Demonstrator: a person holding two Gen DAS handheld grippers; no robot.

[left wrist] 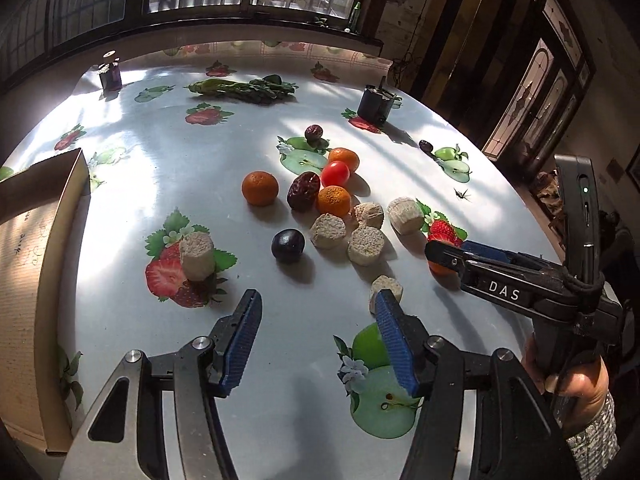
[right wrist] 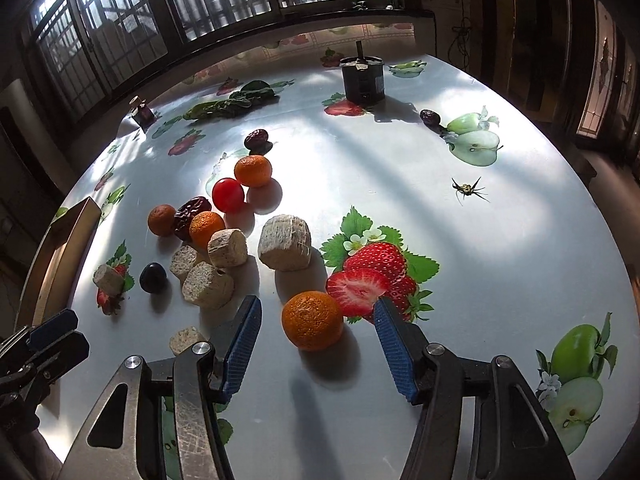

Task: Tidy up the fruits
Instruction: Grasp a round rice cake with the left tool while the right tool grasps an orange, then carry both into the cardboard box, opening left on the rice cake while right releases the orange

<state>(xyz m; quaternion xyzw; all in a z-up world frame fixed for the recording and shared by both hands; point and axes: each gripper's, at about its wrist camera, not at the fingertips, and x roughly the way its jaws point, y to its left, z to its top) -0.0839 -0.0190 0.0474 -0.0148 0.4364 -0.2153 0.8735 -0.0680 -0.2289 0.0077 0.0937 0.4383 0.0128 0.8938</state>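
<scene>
Tangerine (right wrist: pixel 312 320) sits between fingers of wide-open, empty right gripper (right wrist: pixel 318 316).

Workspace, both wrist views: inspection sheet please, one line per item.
Surface: table under a glossy fruit-print cloth, sunlit.
Job's things: four oranges, one between the right claw's fingers; tomato; dates; plum.
Clutter: beige cylinder blocks; greens; black can; small jar; stem scrap; box at left edge.
Grippers: left claw open over bare cloth; right claw open, straddling the orange.
Cables: one hanging on the far wall.
Surroundings: barred windows, dark wood doors.
</scene>
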